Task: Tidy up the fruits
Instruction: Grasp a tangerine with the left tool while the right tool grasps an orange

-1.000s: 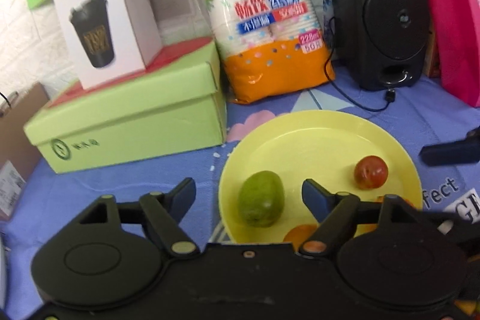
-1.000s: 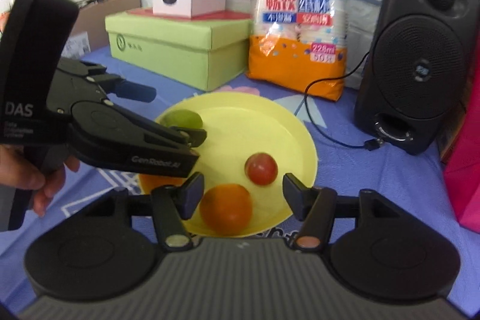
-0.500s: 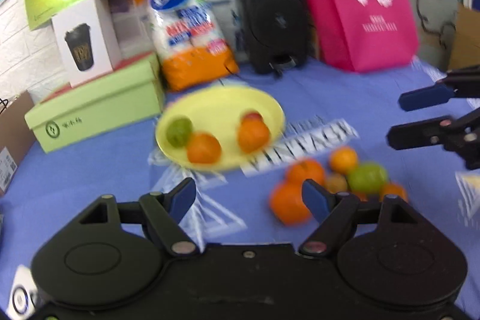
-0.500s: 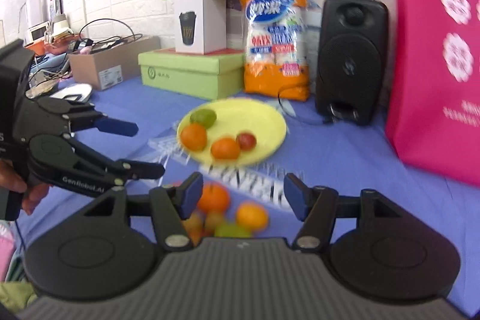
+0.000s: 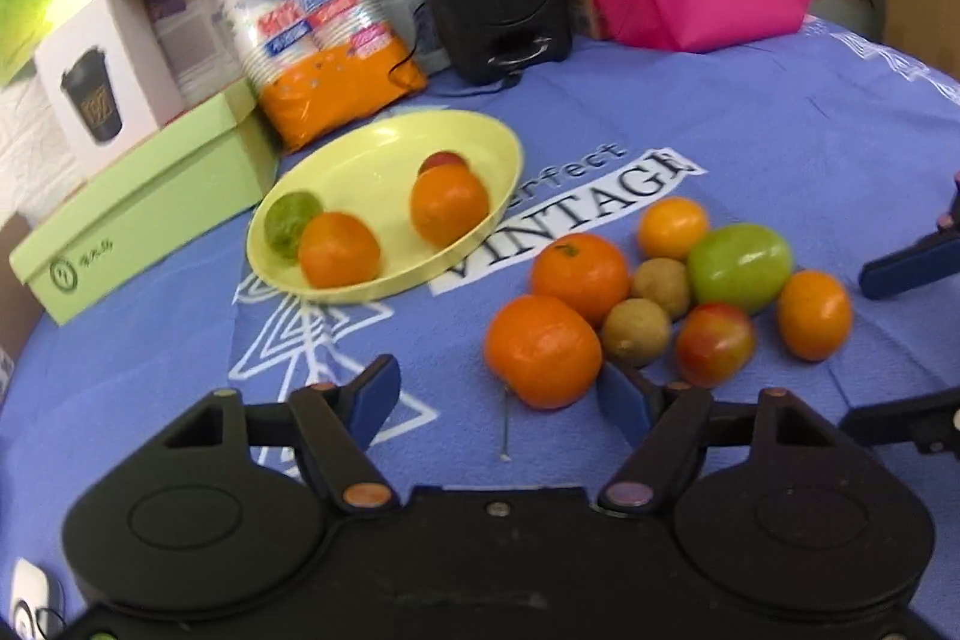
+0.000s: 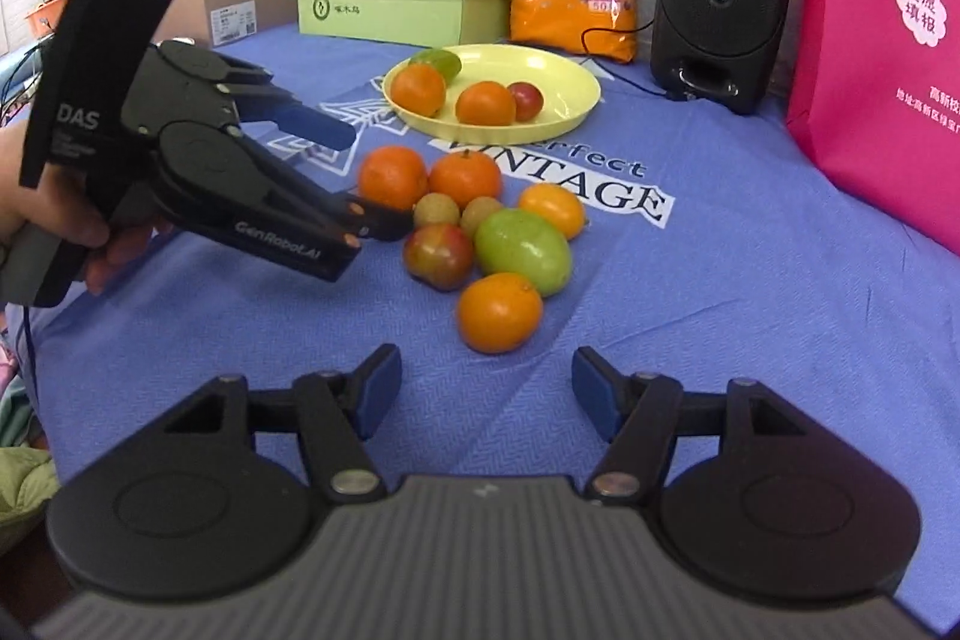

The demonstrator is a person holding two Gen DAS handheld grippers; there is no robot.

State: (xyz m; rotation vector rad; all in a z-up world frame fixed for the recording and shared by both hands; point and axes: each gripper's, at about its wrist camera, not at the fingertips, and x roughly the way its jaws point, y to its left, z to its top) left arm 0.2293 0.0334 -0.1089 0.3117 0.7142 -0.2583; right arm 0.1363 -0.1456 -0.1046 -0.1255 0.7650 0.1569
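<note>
Fruit pile [image 6: 480, 220] sits mid-frame on our desk [image 6: 720, 280], below the yellow plate [image 6: 576, 76] — our left tool [image 5: 498, 400] closing, empty; right tool [image 6: 486, 388] parted, holding nothing.

Both wrist views: shared fruit pile [image 5: 660, 292]
</note>
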